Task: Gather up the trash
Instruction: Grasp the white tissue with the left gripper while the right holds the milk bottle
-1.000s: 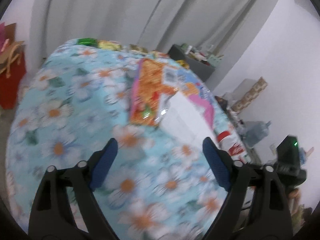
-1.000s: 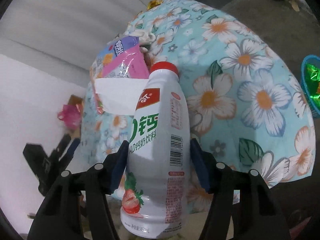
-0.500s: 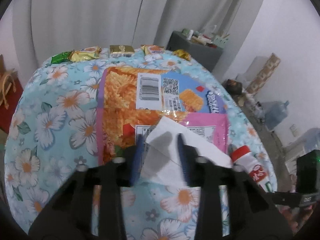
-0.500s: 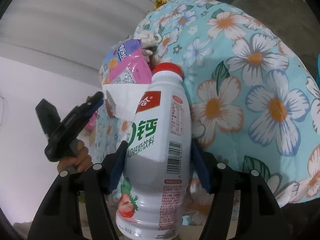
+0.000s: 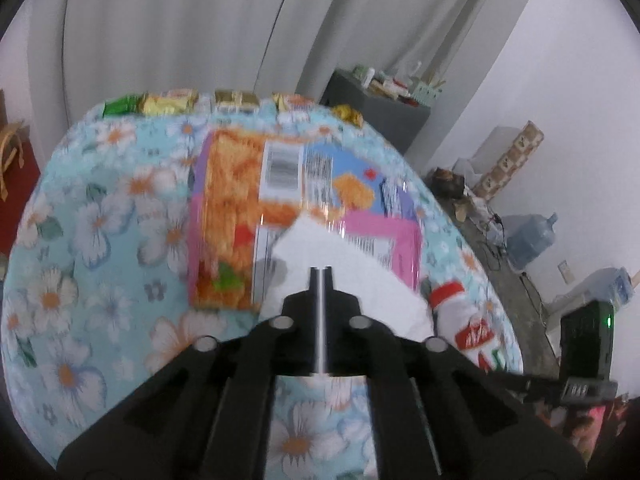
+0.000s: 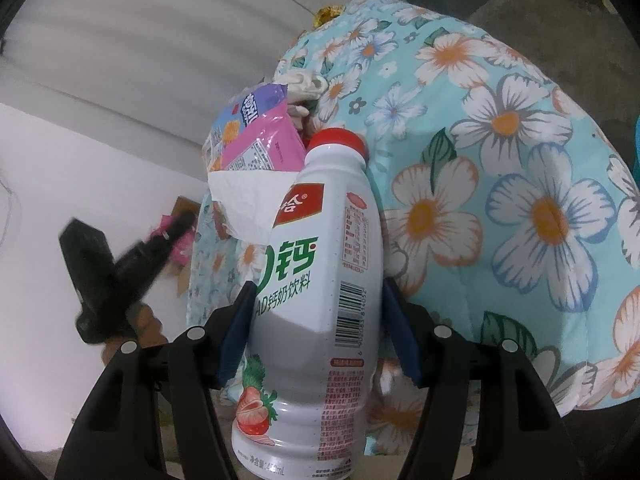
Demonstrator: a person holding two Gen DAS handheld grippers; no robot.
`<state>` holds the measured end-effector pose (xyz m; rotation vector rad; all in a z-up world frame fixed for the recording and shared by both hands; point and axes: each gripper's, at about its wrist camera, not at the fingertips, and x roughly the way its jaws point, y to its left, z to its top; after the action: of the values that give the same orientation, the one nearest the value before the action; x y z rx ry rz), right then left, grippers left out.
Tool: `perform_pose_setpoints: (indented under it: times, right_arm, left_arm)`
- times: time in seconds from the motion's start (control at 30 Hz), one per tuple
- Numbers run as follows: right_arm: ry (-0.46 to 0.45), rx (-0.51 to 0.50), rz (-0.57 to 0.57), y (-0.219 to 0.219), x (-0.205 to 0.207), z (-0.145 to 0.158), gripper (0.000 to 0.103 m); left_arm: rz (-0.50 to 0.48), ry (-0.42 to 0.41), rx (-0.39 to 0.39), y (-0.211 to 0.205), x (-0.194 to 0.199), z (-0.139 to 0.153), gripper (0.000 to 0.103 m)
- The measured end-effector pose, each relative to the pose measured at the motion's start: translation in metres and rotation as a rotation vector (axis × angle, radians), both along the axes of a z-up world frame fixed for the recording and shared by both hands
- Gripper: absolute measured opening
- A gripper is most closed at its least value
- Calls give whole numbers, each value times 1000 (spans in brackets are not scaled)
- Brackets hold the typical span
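White bottle (image 6: 320, 280) clamped in right tool (image 6: 318, 332), left tool (image 5: 320, 276) opening (pads hidden), tissue (image 5: 352, 280) partly covered

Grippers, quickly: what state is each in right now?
Left gripper: nearly shut, jaws opening; tissue at tips, grip unclear.
Right gripper: shut on bottle.

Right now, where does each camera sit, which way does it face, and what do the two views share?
Left wrist: on the left gripper, angled down over the floral cloth at a snack bag and white paper; own jaws opening, paper between them unclear.
Right wrist: on the right gripper, shut on the milk bottle, looking down along the cloth; the other hand shows.
Shared: milk bottle, white paper, snack bag, floral cloth.
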<state>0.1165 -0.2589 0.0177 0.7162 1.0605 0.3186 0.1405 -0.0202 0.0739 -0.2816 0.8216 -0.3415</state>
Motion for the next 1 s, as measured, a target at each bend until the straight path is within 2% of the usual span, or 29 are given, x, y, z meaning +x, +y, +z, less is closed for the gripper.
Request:
perform_pose_setpoints:
  times: [0.03, 0.07, 0.13, 0.17, 0.23, 0.3, 0.37, 0.4, 0.6, 0.73, 0.93, 1.0]
  right_arm:
    - [-4, -16, -2, 1, -2, 2, 61]
    - [-7, -31, -7, 1, -3, 3, 61]
    - [-11, -53, -22, 0, -8, 6, 61]
    - [-10, -55, -30, -1, -9, 6, 61]
    - [-9, -56, -48, -5, -12, 8, 61]
    - [-11, -60, -59, -9, -15, 8, 61]
    - [-10, -56, -66, -11, -17, 8, 61]
    - [-9, -53, -68, -12, -18, 7, 61]
    - [-4, -43, -70, -14, -18, 8, 61]
    - [-6, -43, -73, -13, -19, 8, 61]
    - [-7, -40, -75, -14, -20, 7, 61]
    - [-7, -38, -74, -14, -20, 7, 61]
  left_arm:
    - [13, -14, 14, -3, 6, 3, 42]
    - [27, -20, 38, -7, 12, 4, 65]
    - [16, -13, 91, -18, 27, 2, 66]
    - [8, -12, 119, -23, 34, 0, 63]
    - [0, -22, 216, -37, 42, -7, 48]
    - [-8, -14, 288, -46, 45, -16, 22]
    - [1, 20, 276, -45, 45, -24, 6]
    - [11, 35, 253, -42, 45, -27, 3]
    - [51, 73, 87, -12, 24, -22, 2]
    - [84, 106, -36, 19, -11, -16, 2]
    - [51, 140, -34, 36, -77, -27, 2]
    - [-12, 154, -39, 35, -96, -31, 10]
